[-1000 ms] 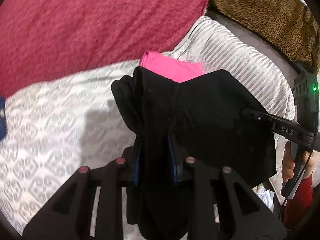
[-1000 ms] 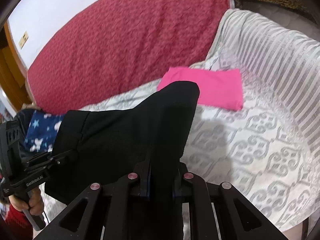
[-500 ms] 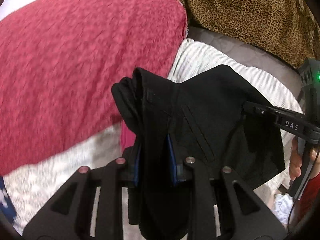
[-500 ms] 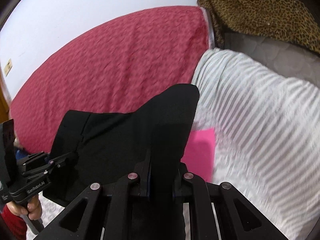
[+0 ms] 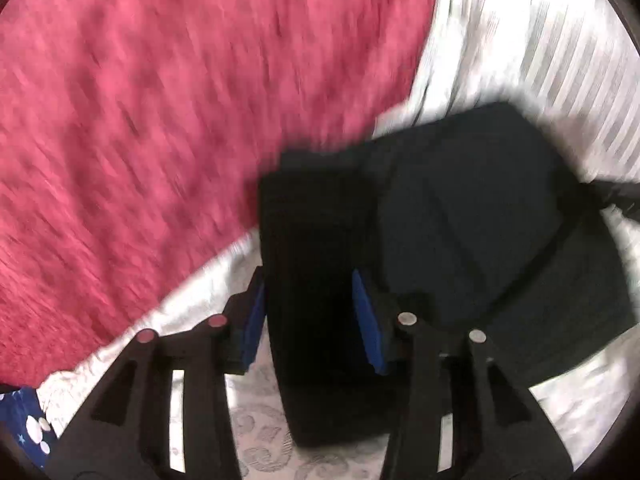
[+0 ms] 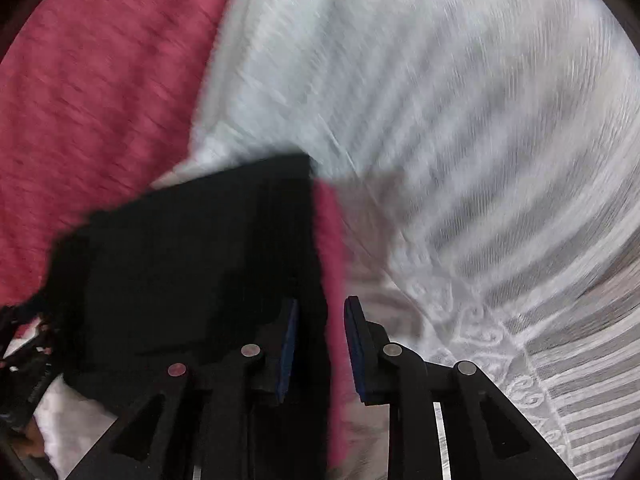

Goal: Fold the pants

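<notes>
Item: folded black fabric pants [image 5: 460, 240], lying on the white patterned bedspread [image 6: 480, 160], over a pink folded cloth [image 6: 332, 260].

Left gripper [image 5: 312, 316]: jaws opening, pants edge between, pads clear.

Right gripper [image 6: 320, 344]: jaws opening, fabric against its left pad only.

Progress, judged: fold complete; release and withdrawal remain.

Markings: none legible.

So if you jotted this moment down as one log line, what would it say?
step: setting folded black pants on pink garment | left gripper: opening, pants between pads | right gripper: opening
</notes>
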Demonstrator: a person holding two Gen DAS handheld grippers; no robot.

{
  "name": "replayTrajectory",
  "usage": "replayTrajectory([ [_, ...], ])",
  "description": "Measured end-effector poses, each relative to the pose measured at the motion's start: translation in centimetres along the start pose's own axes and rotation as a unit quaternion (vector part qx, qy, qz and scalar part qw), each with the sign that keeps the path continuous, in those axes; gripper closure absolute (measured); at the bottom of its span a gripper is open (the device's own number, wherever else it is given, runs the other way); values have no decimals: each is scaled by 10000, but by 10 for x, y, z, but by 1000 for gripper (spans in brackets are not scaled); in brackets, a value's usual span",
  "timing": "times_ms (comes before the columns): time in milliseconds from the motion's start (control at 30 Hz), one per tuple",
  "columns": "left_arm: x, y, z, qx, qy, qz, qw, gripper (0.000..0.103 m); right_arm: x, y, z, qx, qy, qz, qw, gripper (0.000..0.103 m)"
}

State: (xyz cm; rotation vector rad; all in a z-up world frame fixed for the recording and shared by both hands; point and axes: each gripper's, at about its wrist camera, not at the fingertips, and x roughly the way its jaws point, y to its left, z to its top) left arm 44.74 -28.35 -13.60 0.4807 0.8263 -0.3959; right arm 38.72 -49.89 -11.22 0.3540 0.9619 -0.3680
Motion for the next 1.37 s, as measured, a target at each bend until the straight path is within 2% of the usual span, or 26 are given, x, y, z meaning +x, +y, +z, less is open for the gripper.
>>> replayTrajectory([
  [33,-5,-2,-7,26,-232,58,9997,55,-3,-7,-5,146,-129,174,9997,77],
  [100,-18,-9,-11,206,-413,220,9987,54,-18,-15,-12,282,-298,235,9989,71],
  [200,-47,-24,-13,553,-634,489,9953,54,-51,-11,-24,-42,-536,201,9984,70],
  [300,-94,-33,-17,566,-987,334,9929,53,-94,-2,-46,-388,-767,285,9959,69],
  [333,-113,-35,-20,518,-1091,245,9924,49,-109,1,-56,-466,-846,342,9947,68],
  [433,-163,-41,-32,406,-1343,140,9900,43,-151,11,-85,-581,-1118,403,9912,59],
  [533,-207,-50,-41,377,-1558,44,9871,42,-191,15,-118,-654,-1293,481,9883,58],
  [633,-260,-53,-68,204,-1757,49,9842,38,-228,18,-141,-780,-1427,370,9860,57],
  [767,-305,-51,-100,56,-1820,43,9833,37,-286,22,-175,-1058,-1733,91,9791,53],
  [800,-315,-50,-109,17,-1836,34,9830,37,-296,22,-179,-1065,-1773,82,9784,48],
  [967,-362,-44,-142,-117,-1902,46,9817,37,-356,20,-214,-998,-1900,225,9764,44],
  [1133,-402,-38,-174,-362,-1981,-22,9795,37,-392,20,-245,-809,-1894,459,9775,42],
  [1367,-447,-40,-203,-383,-2173,9,9753,37,-426,27,-284,-735,-1815,437,9797,42],
])
